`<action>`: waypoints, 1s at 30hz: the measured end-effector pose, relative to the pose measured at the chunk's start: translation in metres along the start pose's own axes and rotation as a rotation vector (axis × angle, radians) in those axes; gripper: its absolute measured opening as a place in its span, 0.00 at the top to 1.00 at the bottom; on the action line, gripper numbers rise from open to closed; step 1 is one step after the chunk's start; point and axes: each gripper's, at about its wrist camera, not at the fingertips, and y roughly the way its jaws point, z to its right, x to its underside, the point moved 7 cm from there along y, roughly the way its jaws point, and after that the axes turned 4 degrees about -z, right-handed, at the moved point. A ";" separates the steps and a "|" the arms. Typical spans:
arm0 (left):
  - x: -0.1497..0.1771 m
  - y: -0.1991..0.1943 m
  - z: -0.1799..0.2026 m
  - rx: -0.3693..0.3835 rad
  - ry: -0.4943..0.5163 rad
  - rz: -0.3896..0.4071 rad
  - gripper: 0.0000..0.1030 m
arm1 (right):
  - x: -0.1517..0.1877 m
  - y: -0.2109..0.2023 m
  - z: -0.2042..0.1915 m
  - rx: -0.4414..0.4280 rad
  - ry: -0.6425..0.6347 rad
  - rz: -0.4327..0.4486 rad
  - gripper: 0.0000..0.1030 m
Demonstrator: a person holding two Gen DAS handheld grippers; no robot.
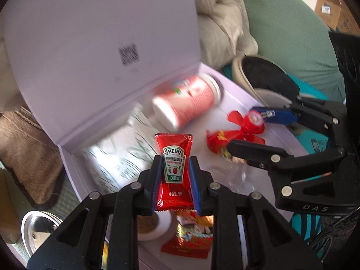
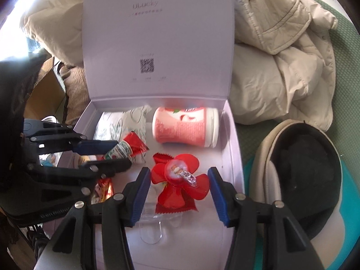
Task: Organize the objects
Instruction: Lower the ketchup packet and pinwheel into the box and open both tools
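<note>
My left gripper (image 1: 173, 159) is shut on a red Heinz ketchup sachet (image 1: 174, 168), which stands upright between the pads above an open lilac box (image 1: 67, 164). In the right wrist view the left gripper (image 2: 122, 155) comes in from the left with the sachet (image 2: 126, 148). My right gripper (image 2: 178, 173) is shut on a red plastic fan toy (image 2: 180, 180) with a clear hub, just above the box floor (image 2: 234, 157). The left wrist view shows that gripper (image 1: 244, 128) at the right with the fan toy (image 1: 247, 126).
In the box lie a pink cup (image 2: 184, 126) on its side, a white tissue pack (image 2: 119, 123), red snack wrappers (image 2: 177, 207) (image 1: 186, 240) and a clear plastic piece (image 2: 153, 231). The lid (image 2: 157, 33) stands upright behind. A beige jacket (image 2: 281, 56) and a dark-lined bag (image 2: 303, 168) lie to the right.
</note>
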 end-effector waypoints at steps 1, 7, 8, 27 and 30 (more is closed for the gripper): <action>0.003 0.004 0.001 0.002 0.000 -0.023 0.78 | 0.001 0.000 0.000 0.000 0.000 -0.004 0.48; 0.008 0.009 0.003 0.009 0.005 -0.038 0.78 | 0.003 0.001 -0.001 -0.009 0.004 -0.022 0.48; 0.008 0.009 0.003 0.006 0.007 -0.035 0.78 | 0.004 0.001 -0.001 -0.009 0.002 -0.023 0.48; 0.001 -0.006 0.009 -0.051 0.094 0.072 0.78 | -0.002 -0.008 -0.003 0.035 -0.040 0.011 0.48; -0.002 -0.009 0.011 -0.068 0.116 0.104 0.78 | -0.007 -0.009 -0.002 0.059 -0.045 0.034 0.48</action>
